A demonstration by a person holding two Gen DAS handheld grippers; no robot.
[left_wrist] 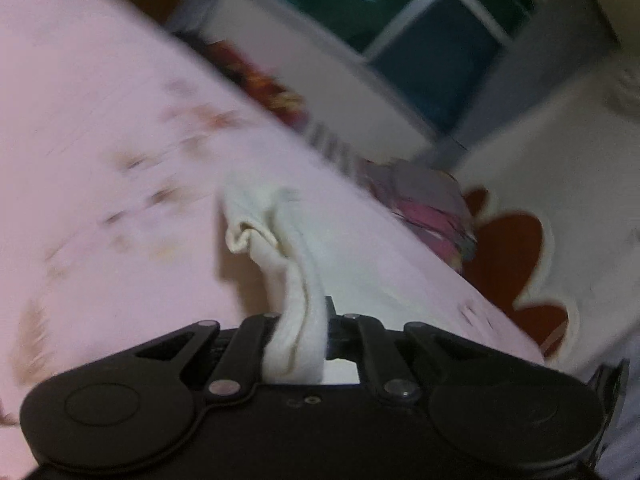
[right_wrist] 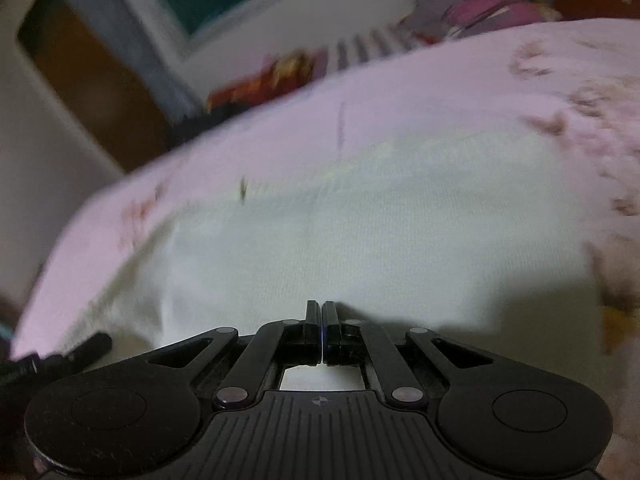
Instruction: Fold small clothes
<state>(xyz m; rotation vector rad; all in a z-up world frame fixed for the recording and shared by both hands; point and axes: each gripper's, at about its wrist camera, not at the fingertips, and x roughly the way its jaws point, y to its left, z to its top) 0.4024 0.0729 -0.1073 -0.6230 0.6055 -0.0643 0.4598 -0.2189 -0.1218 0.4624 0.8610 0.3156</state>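
Observation:
A small cream-white garment [left_wrist: 276, 240] hangs bunched from my left gripper [left_wrist: 302, 320], which is shut on a fold of it above the pink floral sheet [left_wrist: 100, 140]. In the right wrist view the same white garment [right_wrist: 360, 232] lies spread flat on the pink sheet [right_wrist: 400, 92]. My right gripper [right_wrist: 322, 312] sits over the garment's near edge with its jaws pressed together and nothing visible between them. Both views are blurred by motion.
A pile of pink, grey and striped clothes [left_wrist: 424, 204] lies at the far edge of the bed. A red and orange cloth [right_wrist: 272, 80] lies near a window [left_wrist: 400, 12]. A white cover with a red flower shape [left_wrist: 516, 264] lies to the right.

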